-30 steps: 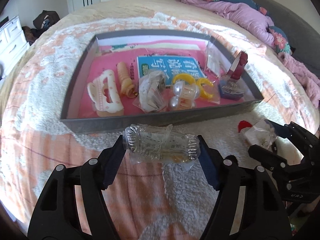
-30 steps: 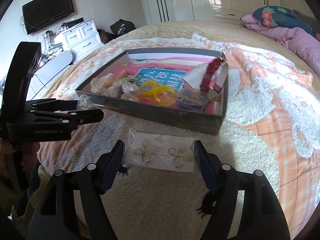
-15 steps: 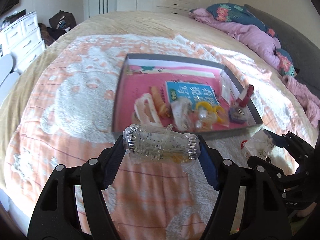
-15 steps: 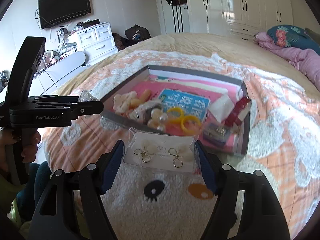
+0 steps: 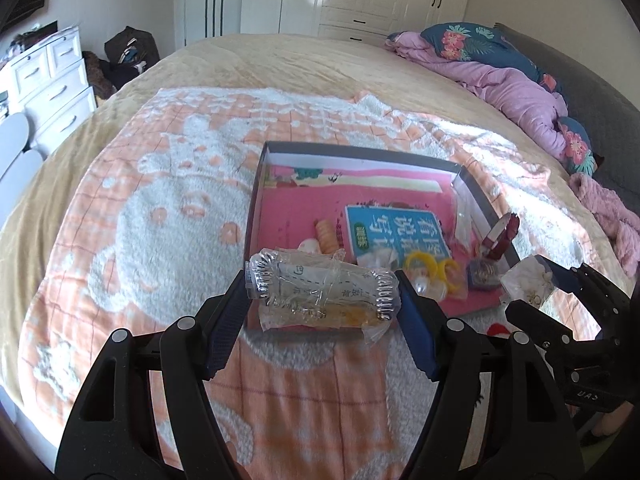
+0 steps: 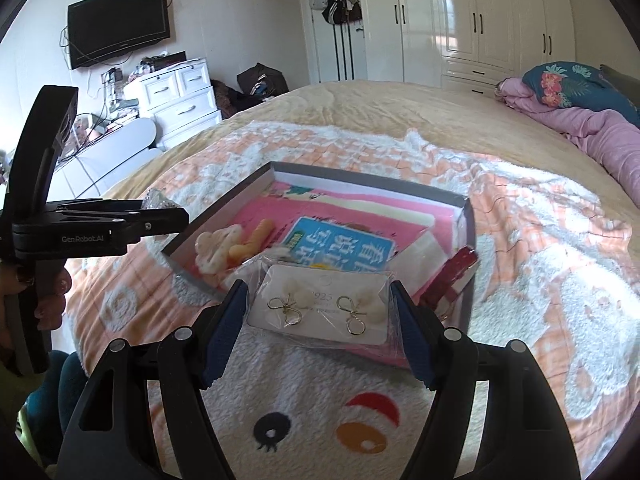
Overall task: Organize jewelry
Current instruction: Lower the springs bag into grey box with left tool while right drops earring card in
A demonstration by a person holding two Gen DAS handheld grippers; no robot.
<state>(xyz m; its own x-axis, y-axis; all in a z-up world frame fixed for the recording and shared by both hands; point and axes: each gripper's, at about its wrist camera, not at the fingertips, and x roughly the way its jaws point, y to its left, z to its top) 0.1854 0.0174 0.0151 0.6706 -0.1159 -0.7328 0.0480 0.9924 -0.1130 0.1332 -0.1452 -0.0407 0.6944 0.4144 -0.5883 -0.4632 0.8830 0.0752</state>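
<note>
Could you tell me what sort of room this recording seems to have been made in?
It looks like a home bedroom. The work goes on over a large bed with a fleecy blanket, a white built-in wardrobe lines the far wall, and a television hangs above a white chest of drawers.

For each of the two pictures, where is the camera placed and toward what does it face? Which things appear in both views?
Left wrist view: sits on the left gripper, looking down along its fingers at the clear crinkled plastic packet it clamps; the right gripper shows at the right.
Right wrist view: sits on the right gripper, facing the white card of gold bow earrings it clamps; the left gripper and a hand show at the left.
Shared: the shallow grey tray with pink lining on the orange-and-white blanket.
</note>
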